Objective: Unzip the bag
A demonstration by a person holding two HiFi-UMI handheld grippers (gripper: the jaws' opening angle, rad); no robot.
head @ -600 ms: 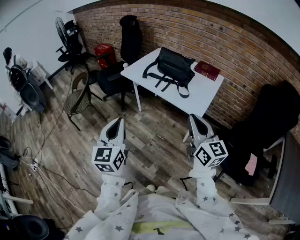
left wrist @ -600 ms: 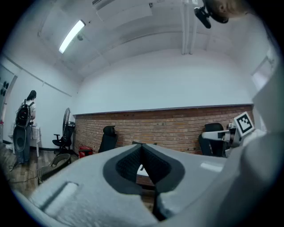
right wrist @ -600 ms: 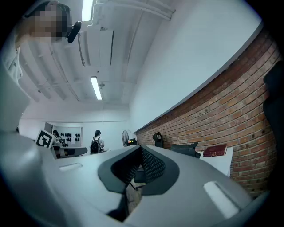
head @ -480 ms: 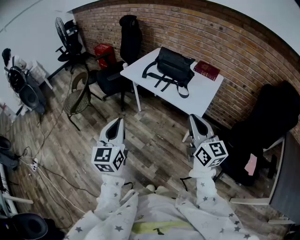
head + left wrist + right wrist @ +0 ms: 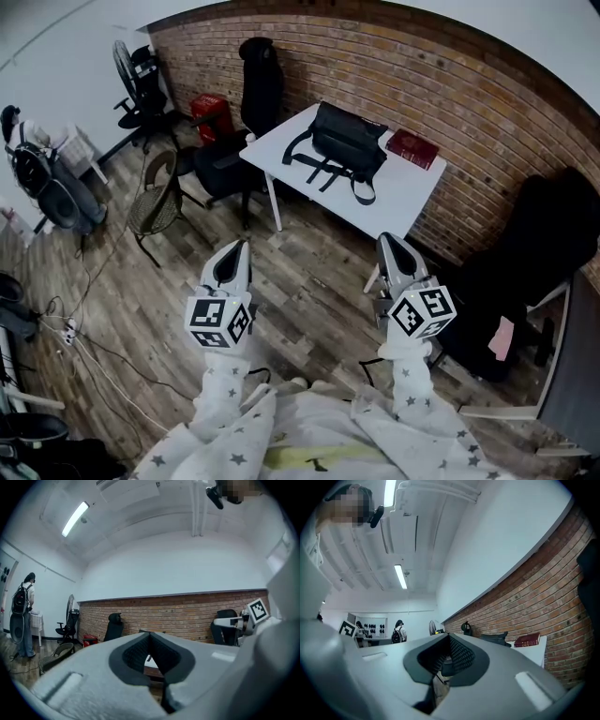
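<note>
Zip: too small to make out on the bag [image 5: 349, 139].
Left tool [image 5: 234, 248]: jaws together, nothing held.
Right tool [image 5: 387, 244]: jaws together, nothing held.
Table [image 5: 412, 197]: red book [image 5: 412, 148] beside bag, well apart from both tools.

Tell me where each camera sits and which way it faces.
Head view: on the person's head, looking steeply down at the white table with the black bag; both sleeves, left gripper and right gripper show.
Left gripper view: on the left gripper, facing the brick wall over its shut jaws; the right gripper shows at the picture's right.
Right gripper view: on the right gripper, facing bag and red book over its shut jaws.
Shared: head and right gripper views both show the bag and book.
</note>
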